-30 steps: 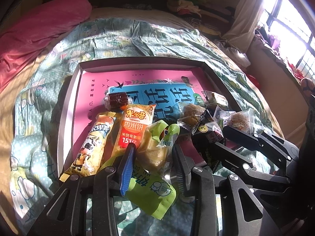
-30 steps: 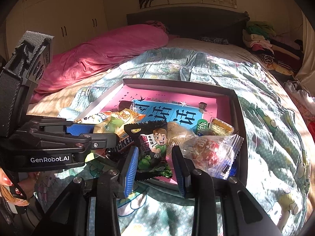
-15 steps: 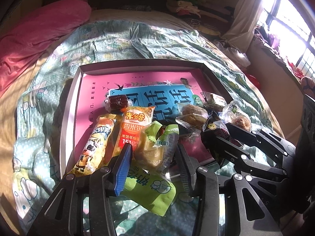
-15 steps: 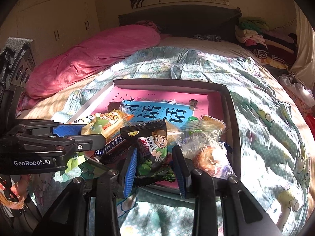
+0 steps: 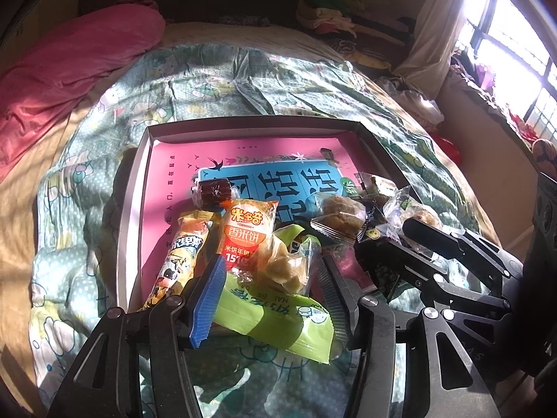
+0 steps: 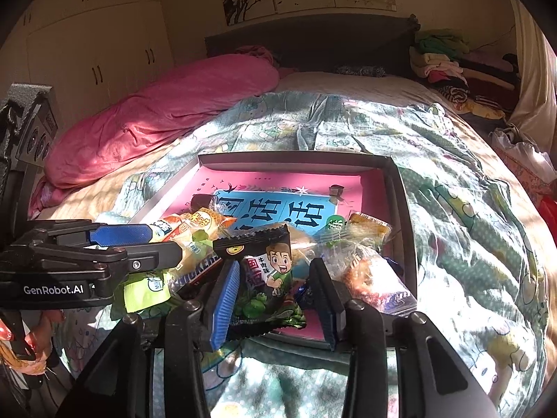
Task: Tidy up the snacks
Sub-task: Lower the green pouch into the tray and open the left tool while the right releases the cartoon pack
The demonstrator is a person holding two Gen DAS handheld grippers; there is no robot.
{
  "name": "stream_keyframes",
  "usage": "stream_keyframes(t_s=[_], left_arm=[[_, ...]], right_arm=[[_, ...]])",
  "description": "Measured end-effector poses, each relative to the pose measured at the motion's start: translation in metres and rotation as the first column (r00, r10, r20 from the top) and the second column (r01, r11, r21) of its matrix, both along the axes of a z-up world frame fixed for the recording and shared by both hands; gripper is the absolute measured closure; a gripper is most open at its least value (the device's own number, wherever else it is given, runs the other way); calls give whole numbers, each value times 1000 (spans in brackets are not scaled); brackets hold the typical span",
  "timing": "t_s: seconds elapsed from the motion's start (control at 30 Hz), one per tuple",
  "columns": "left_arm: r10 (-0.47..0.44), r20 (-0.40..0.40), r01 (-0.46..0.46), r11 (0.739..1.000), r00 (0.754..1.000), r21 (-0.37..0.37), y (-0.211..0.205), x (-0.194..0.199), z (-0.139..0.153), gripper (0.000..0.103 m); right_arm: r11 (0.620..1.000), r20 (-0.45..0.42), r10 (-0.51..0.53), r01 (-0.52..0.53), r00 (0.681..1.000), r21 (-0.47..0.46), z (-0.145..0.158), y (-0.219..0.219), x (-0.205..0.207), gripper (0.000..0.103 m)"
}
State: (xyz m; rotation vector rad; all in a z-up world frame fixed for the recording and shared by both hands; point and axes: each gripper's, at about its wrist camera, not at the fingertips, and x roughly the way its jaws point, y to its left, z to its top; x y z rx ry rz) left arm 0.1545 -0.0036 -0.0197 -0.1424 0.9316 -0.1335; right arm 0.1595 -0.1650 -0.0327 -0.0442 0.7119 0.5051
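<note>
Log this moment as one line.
left gripper: open, around yellow pastry pack | right gripper: open, around black snack bag | tray: on bed

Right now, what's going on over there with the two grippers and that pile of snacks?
Both grippers sit at the near edge of a shallow box on the bed, snacks piled at its near end. The left gripper, open, straddles a clear pack of yellow pastry above a green packet. The right gripper, also open, straddles a black cartoon-boy packet. Neither is clamped yet.
</note>
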Motion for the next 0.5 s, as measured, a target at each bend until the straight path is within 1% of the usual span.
stream_keyframes(t_s=[0.1,0.23,0.3,0.43,0.5], left_arm=[[5,3,-5,1000,1000,-1,1,0,1,42],[10,8,-10,1000,1000,5,1,-1,2,40],[13,10,-13,1000,1000,7,1,-2,3,40],[16,27,-17,1000,1000,16,0,-3,6,37],[16,41,-17,1000,999,24,-1,-5,8,33]], right_arm=[[1000,8,-7,7,1000,6,2,-2,0,58],[1000,22,-15,14,1000,9,5,-4,-1,55],[1000,25,-18,17,1000,11,6,-4,-2,50],[1000,39,-20,20,999,10,9,-4,-2,48],[1000,48,-24,23,999,9,10,-4,-3,45]])
